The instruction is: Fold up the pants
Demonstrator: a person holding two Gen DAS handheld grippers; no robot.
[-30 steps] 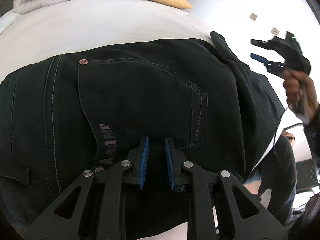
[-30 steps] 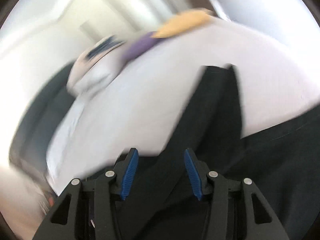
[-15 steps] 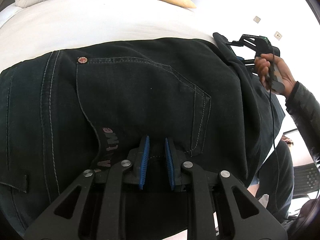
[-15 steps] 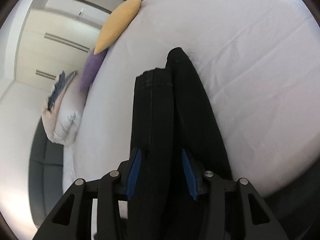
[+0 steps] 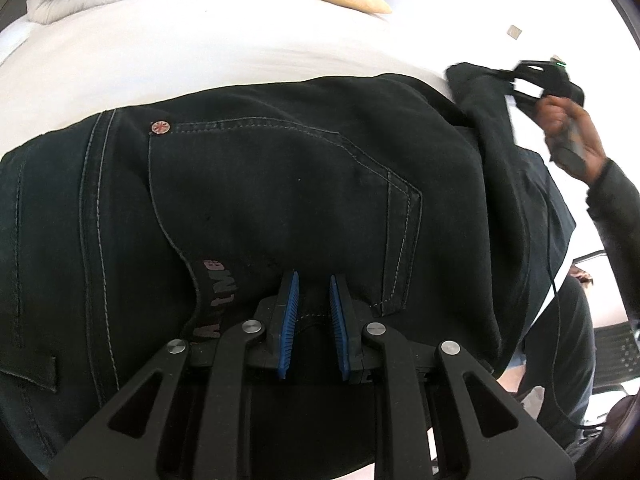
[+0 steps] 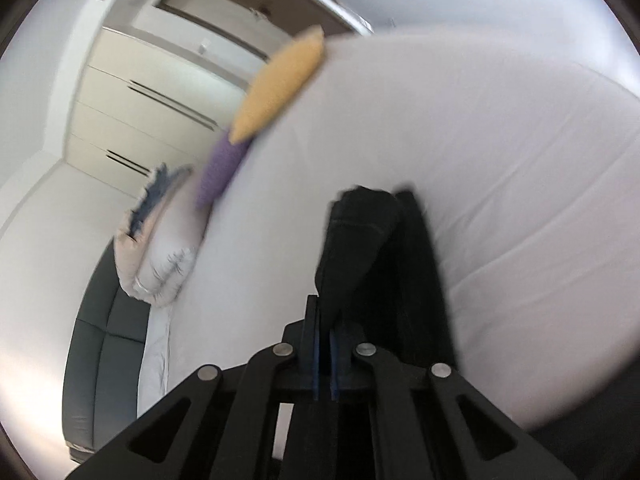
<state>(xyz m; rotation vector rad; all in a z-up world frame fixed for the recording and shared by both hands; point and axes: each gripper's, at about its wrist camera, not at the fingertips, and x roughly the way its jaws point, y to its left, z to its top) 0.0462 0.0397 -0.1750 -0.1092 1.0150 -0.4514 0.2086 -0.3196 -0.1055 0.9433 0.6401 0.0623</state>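
Pants (image 5: 280, 184) lie across the bed's (image 5: 200, 56) near edge. Left claw (image 5: 314, 312) pins the seat, pads nipping fabric; right claw (image 6: 324, 360) has just clamped on the leg ends. It should carry them over level, keeping hems together.

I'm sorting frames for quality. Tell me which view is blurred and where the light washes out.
Left wrist view: sharp, stitching on the black pants legible; the wall at upper right is blown out white, and the fisheye bows the bed. Right wrist view: motion-smeared throughout, the yellow pillow and pant hem soft-edged, the sheet washed pale.
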